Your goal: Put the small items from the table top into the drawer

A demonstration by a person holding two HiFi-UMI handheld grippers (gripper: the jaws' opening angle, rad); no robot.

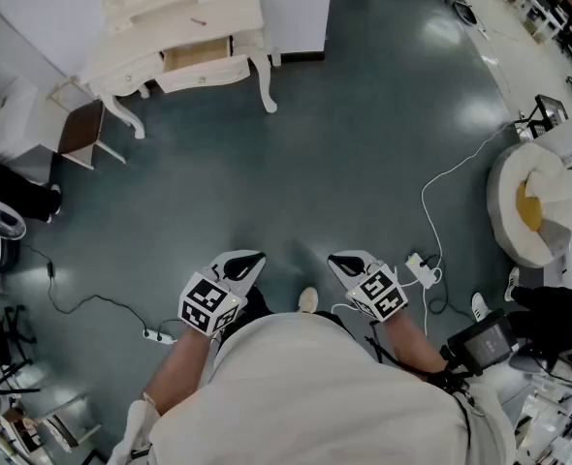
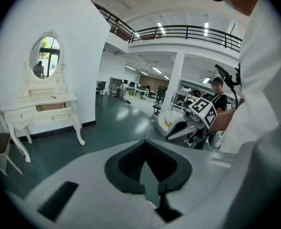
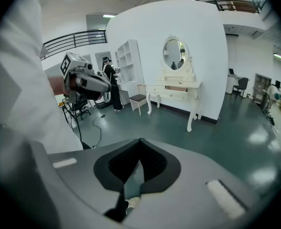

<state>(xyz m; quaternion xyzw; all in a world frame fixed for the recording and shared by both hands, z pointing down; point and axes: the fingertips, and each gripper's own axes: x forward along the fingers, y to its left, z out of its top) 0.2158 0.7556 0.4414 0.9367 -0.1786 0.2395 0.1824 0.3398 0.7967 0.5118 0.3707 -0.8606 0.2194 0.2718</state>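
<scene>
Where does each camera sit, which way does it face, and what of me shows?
Head view: on the head, looking steeply down at floor and the dressing table ahead; forearms, left claw, right claw show.
Left gripper view: on the left claw, facing the dressing table; right claw and shirt at right.
Right gripper view: on the right claw, facing the dressing table; left claw at left.
Shared: all see the open drawer.

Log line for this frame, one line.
left gripper: shut, empty | right gripper: shut, empty | drawer: open | dressing table: far off
</scene>
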